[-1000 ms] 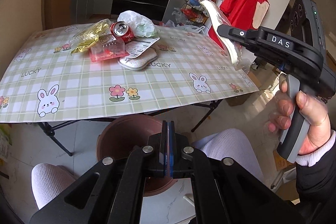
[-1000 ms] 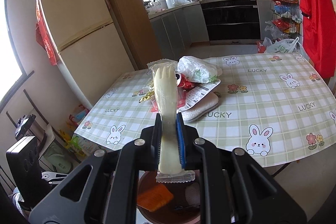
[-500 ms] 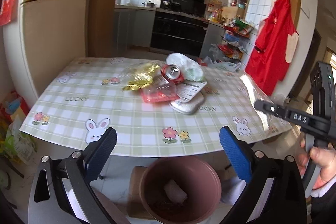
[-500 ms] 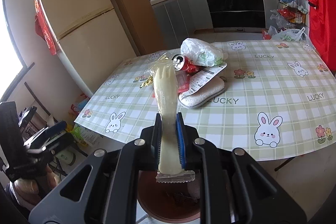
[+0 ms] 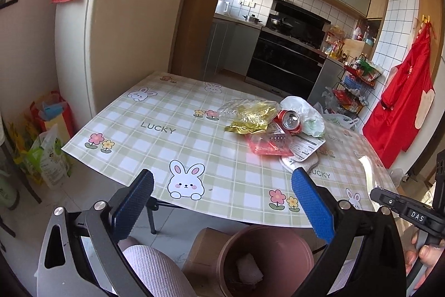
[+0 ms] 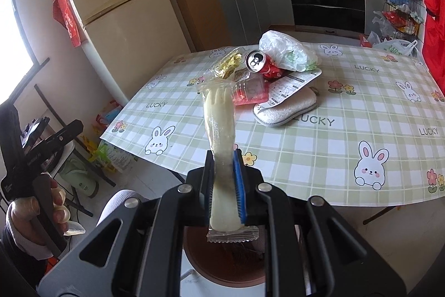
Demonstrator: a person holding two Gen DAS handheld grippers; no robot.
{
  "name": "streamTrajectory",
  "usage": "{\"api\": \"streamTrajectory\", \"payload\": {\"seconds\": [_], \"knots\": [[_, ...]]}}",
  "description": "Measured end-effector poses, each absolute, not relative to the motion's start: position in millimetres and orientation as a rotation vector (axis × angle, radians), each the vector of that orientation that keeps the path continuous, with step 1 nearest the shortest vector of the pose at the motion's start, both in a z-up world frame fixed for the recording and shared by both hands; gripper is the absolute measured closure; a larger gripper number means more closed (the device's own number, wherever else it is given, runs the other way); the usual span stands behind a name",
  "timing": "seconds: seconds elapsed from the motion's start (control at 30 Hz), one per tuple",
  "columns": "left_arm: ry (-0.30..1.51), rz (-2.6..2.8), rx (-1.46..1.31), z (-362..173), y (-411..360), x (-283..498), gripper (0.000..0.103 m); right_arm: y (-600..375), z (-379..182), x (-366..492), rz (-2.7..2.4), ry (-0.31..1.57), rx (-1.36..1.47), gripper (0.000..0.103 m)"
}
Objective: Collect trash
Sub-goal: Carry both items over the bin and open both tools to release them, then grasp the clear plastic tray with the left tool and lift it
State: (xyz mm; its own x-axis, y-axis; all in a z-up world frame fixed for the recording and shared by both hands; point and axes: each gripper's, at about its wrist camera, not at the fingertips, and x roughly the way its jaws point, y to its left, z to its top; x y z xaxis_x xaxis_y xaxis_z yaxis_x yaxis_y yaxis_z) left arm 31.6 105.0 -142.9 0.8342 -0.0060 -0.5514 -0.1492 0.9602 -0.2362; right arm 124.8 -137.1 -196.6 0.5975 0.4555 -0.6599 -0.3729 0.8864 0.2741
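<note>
Above the brown bin [image 6: 222,263], right gripper [image 6: 225,185] jaws clamp a wrapped plastic fork [image 6: 219,130], easing apart; left gripper [image 5: 222,202] jaws released, empty

Left gripper [image 5: 222,205] wide open, blue pads [image 5: 311,206] far apart, nothing between them, pointing downward at a slant. Right gripper [image 6: 225,185] nearly closed, jaws just opened a little, with the wrapped plastic fork [image 6: 219,130] still between them, standing upright. Left hand [image 6: 41,208] wrapped around its grip handle; a pale knee [image 5: 150,266] low under the left gripper.
</note>
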Motion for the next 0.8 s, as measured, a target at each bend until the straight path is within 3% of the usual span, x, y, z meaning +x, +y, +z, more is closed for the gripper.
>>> {"api": "streamTrajectory", "payload": {"seconds": [0.27,0.47,0.7,0.8], "knots": [[0.581,0.081,-0.278,-144.0,106.8,30.0,0.006,-134.4,-191.1,123.5,0.475,0.783,0.091,0.075],[0.584,0.091,-0.279,-143.6,107.1,31.6,0.006,-140.1,-188.4,124.5,0.452,0.772,0.100,0.060],[0.584,0.092,-0.276,-143.7,106.6,32.1,0.006,-150.3,-184.4,123.2,0.375,0.727,0.106,0.009],[0.585,0.091,-0.276,-143.7,106.3,32.4,0.006,-154.3,-185.3,126.4,0.340,0.728,0.102,0.006]]}}
